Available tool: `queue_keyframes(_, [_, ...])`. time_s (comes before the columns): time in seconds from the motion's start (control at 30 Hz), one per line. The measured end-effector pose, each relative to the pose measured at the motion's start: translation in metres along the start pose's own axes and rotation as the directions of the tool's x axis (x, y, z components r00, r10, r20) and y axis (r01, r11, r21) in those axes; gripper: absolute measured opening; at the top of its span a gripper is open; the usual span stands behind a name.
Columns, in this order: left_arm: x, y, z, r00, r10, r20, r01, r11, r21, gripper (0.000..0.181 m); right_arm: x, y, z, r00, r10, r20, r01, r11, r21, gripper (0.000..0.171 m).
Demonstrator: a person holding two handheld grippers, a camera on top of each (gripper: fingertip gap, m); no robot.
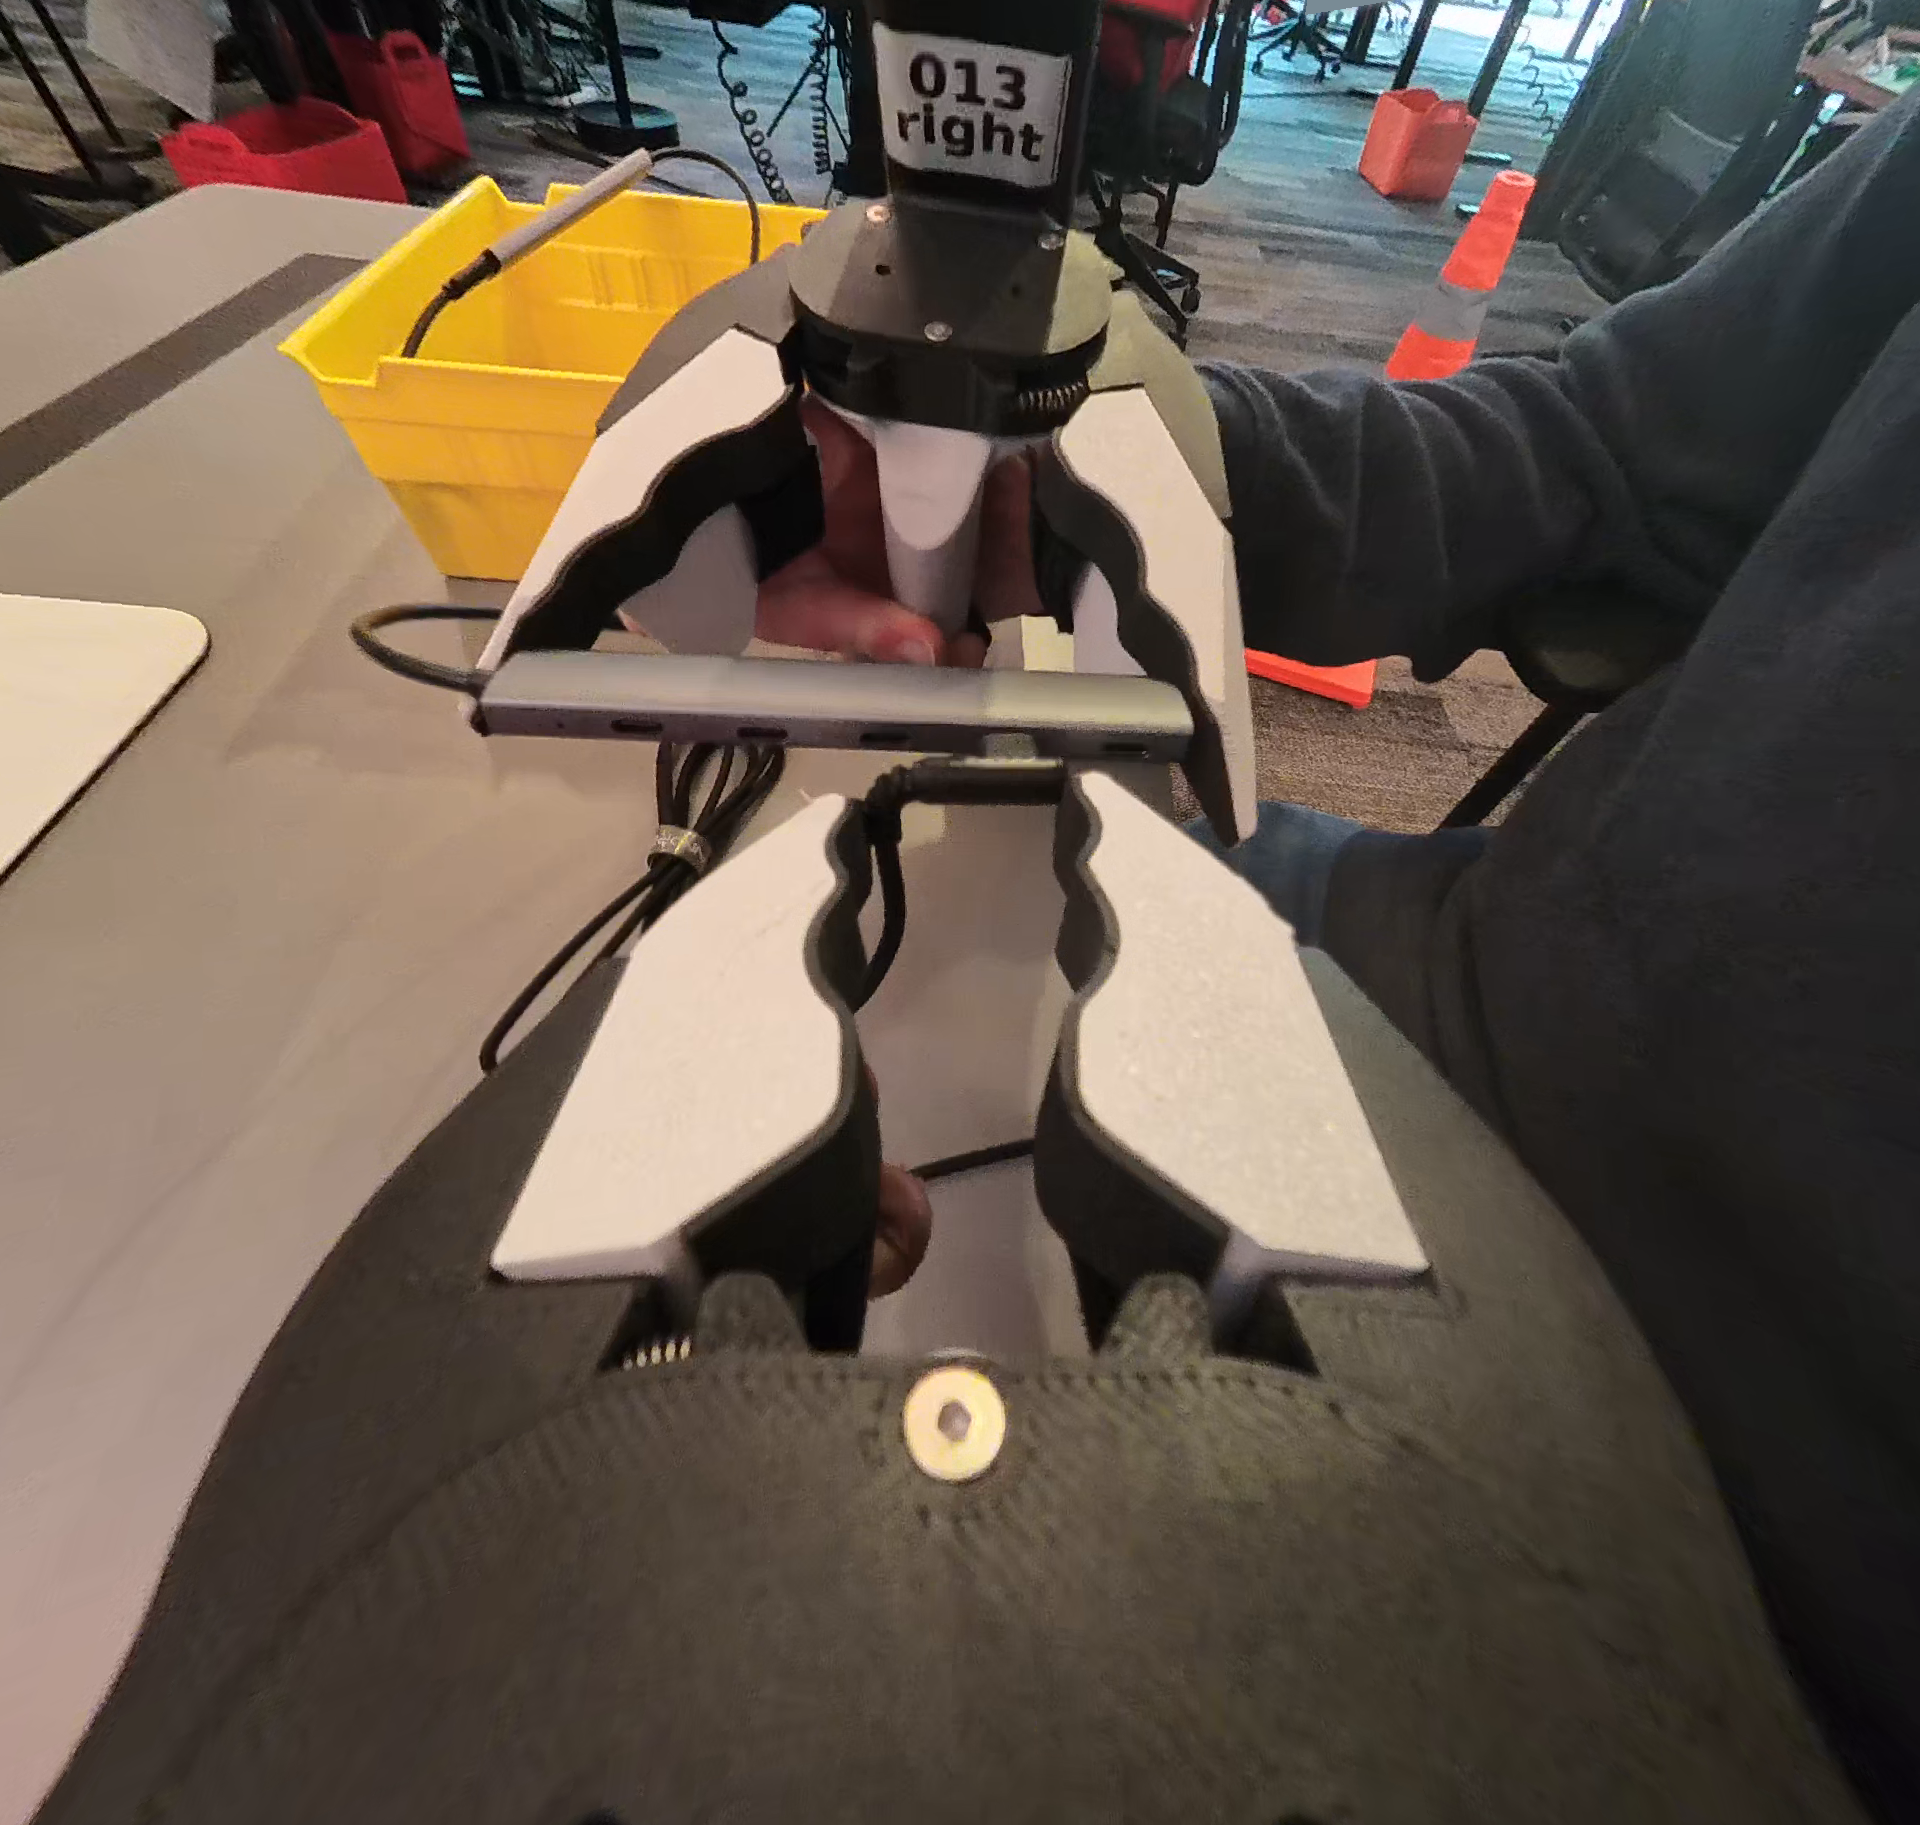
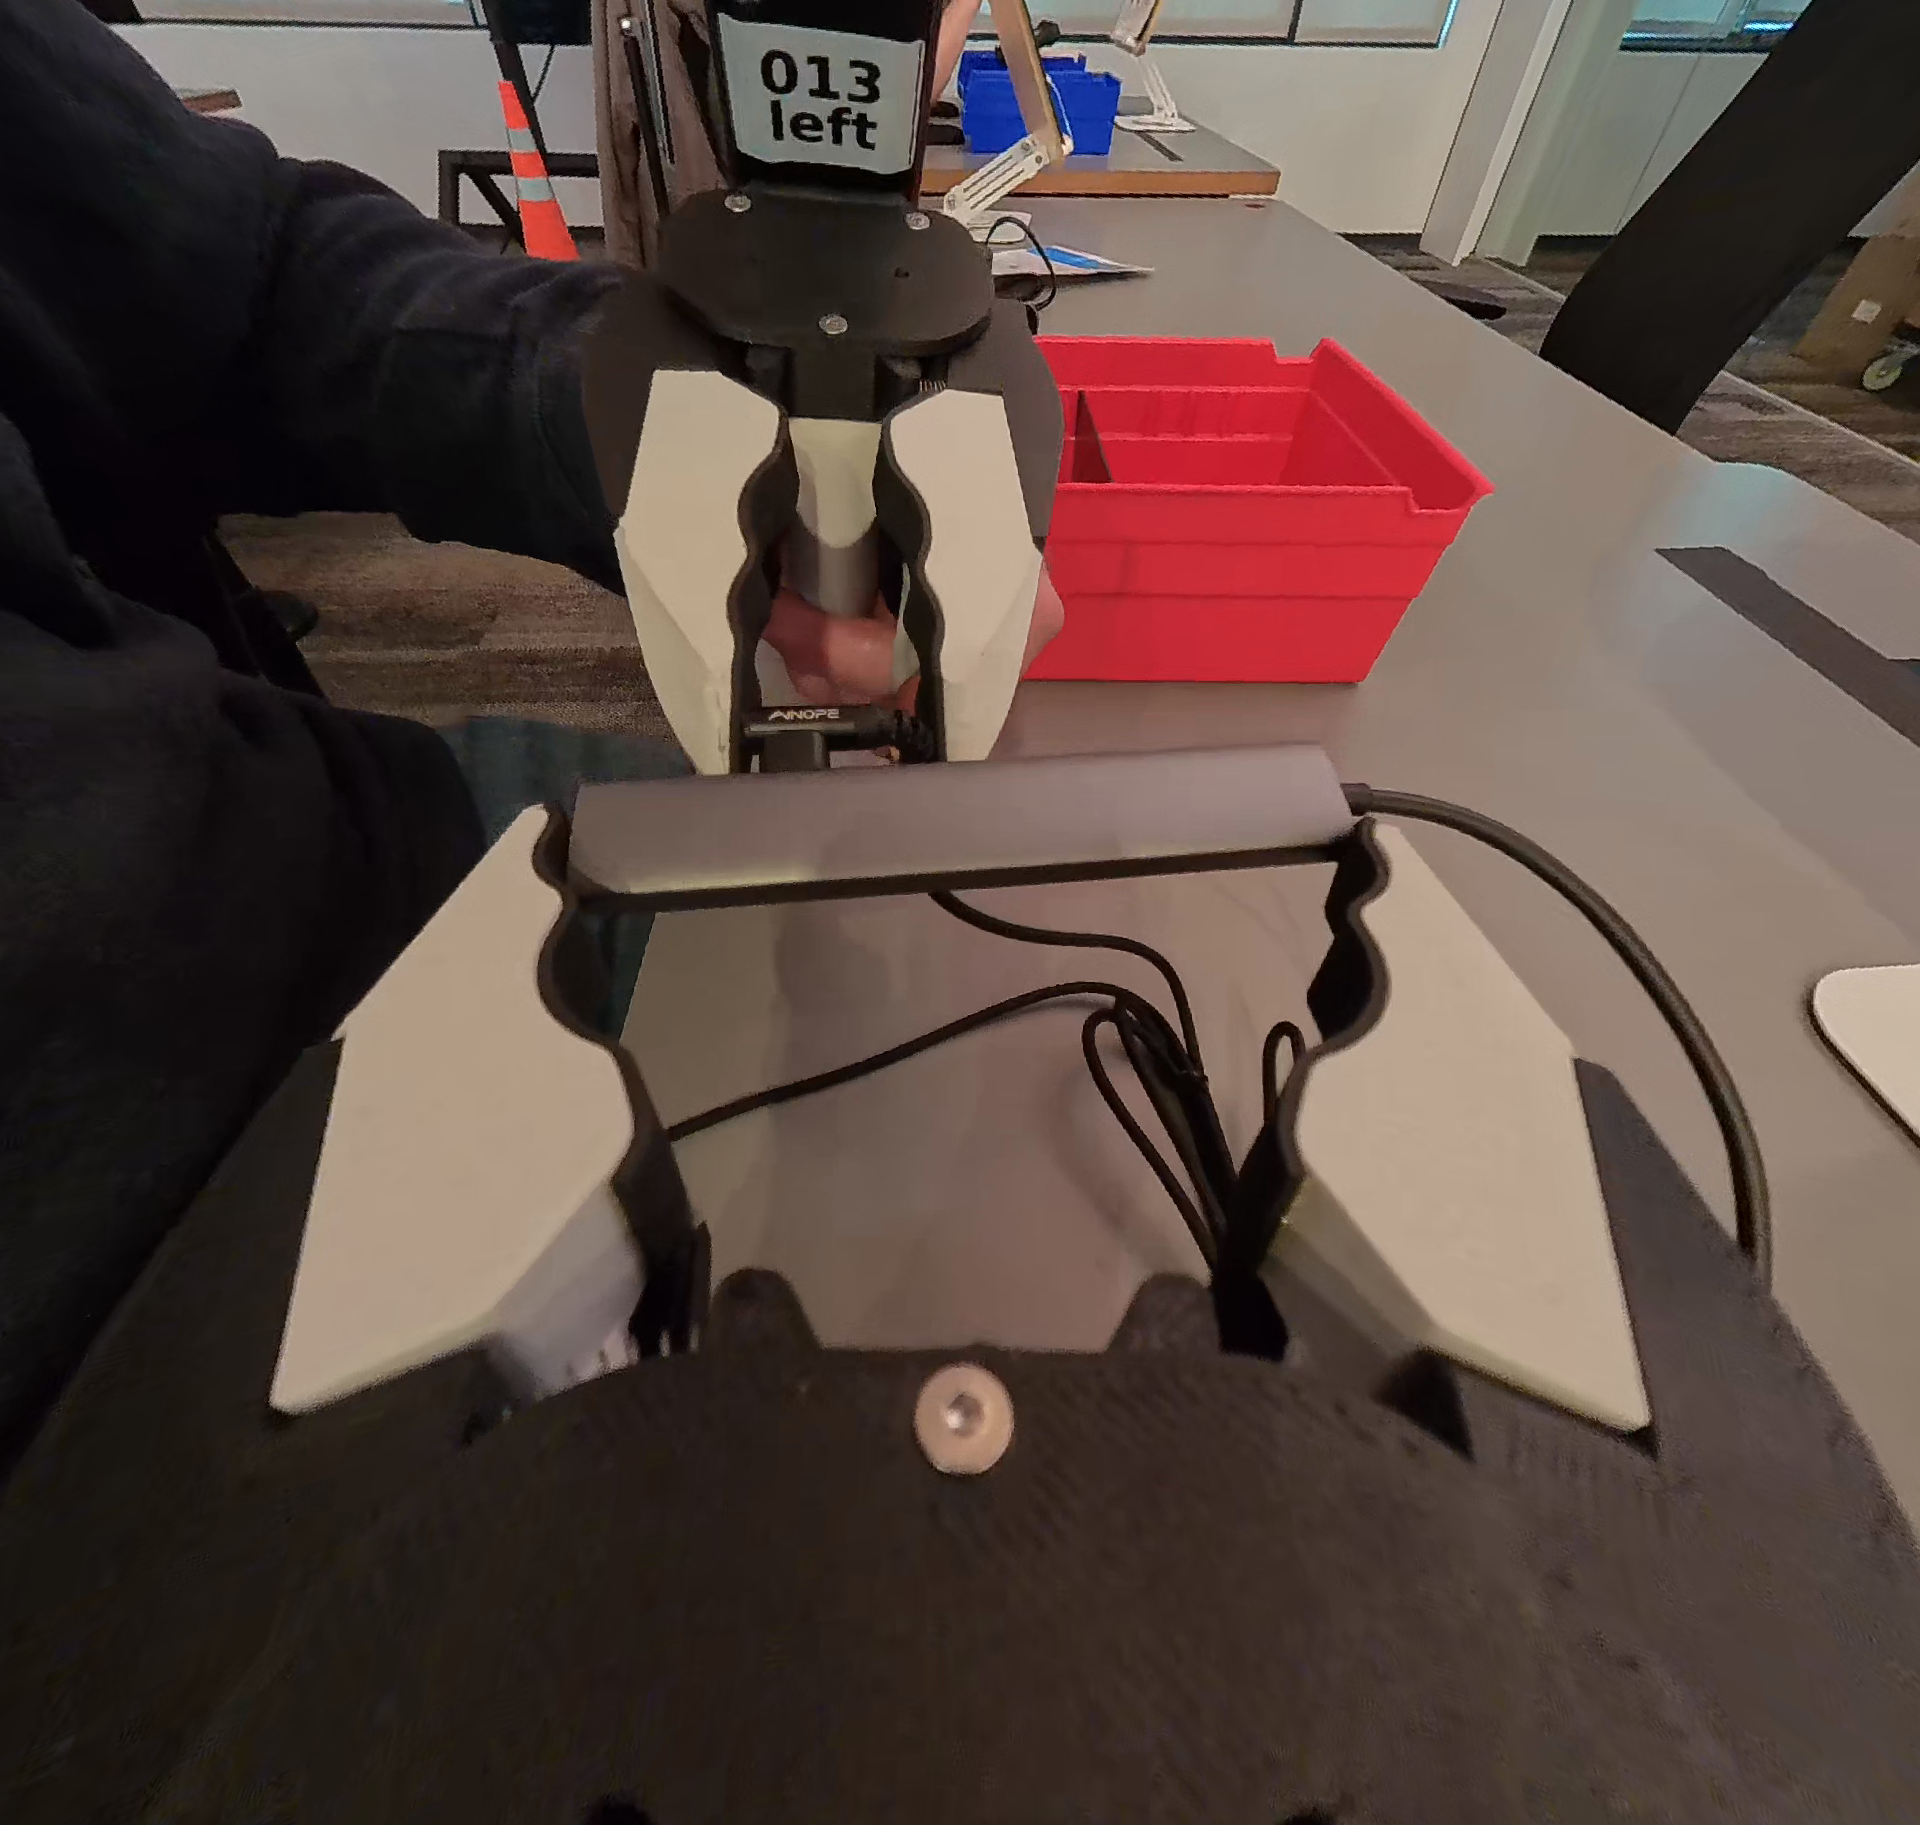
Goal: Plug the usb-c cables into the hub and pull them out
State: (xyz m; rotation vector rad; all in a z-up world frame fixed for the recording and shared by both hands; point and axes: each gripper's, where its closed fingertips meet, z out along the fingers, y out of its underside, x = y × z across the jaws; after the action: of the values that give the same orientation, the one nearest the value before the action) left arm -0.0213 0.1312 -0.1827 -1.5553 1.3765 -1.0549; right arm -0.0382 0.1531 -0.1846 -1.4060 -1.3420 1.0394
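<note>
Left wrist view shows your left tongs pinching a black usb-c plug just beside the port edge of the grey hub; whether it is seated I cannot tell. Your right tongs clamp that hub by its two ends above the desk. Each tool carries a white printed label; the plug bears small brand lettering. A yellow bin and red bin stand behind.
</note>
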Motion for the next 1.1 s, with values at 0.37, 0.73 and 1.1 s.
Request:
queue_keyframes(0.37, [-0.005,-0.008,-0.002,1.0,-0.024,0.02,0.023,0.997,0.071,0.037,0.005,-0.002,0.0,1.0,0.013,-0.022,-0.012,1.0,0.023,0.138])
queue_keyframes(0.73, [-0.013,-0.017,-0.009,0.997,-0.068,0.036,0.062,0.986,0.152,0.038,0.014,-0.008,-0.008,0.995,-0.008,-0.097,0.009,1.0,0.01,0.138])
queue_keyframes(1.1, [-0.04,-0.018,-0.026,0.98,-0.081,0.181,0.045,0.98,0.192,0.033,0.04,-0.046,-0.042,0.959,-0.05,-0.278,0.052,0.999,-0.001,0.138])
